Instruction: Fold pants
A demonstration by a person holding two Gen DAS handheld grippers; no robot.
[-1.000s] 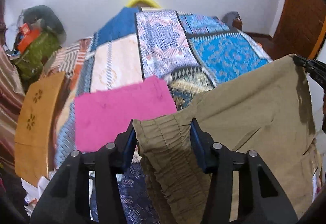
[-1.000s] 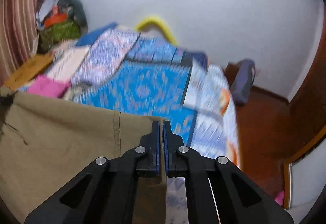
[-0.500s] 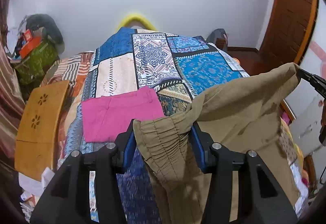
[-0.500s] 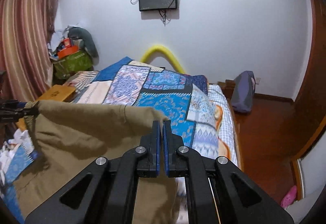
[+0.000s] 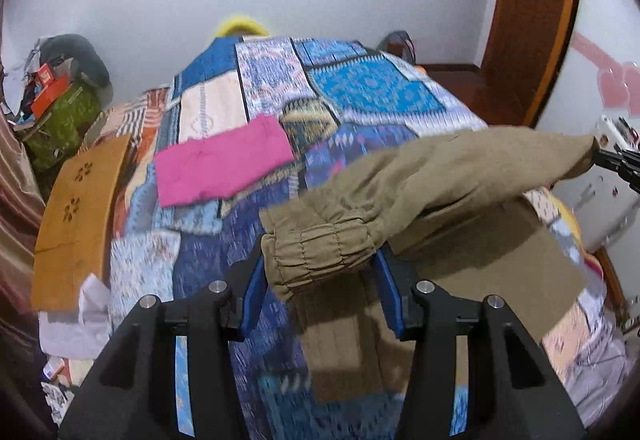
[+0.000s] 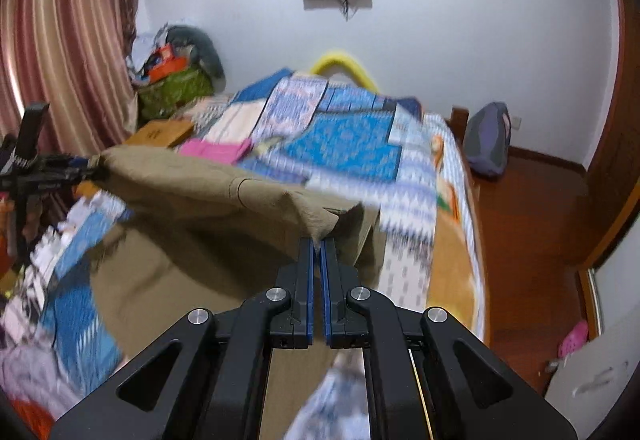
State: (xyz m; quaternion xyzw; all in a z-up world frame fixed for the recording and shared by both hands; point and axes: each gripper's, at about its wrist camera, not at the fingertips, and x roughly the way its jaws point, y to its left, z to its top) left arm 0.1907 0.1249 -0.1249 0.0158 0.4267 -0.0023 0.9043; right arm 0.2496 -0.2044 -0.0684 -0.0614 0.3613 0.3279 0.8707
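Observation:
The khaki pants hang stretched between my two grippers above the near end of the bed. In the left wrist view, my left gripper is shut on the bunched elastic waistband, its blue pads pressing both sides. My right gripper shows at the far right, pinching the other end. In the right wrist view, my right gripper is shut on a folded corner of the pants, and the left gripper holds the far end. The lower fabric drapes down onto the bed.
A patchwork bedcover spreads ahead with a folded pink cloth lying on it. A wooden board and a green bag pile stand left of the bed. On the right are a dark bag and a wooden floor.
Both grippers have drawn back toward the near end of the bed and risen slightly, carrying the pants. More of the bedcover and the pink cloth now shows beyond the pants.

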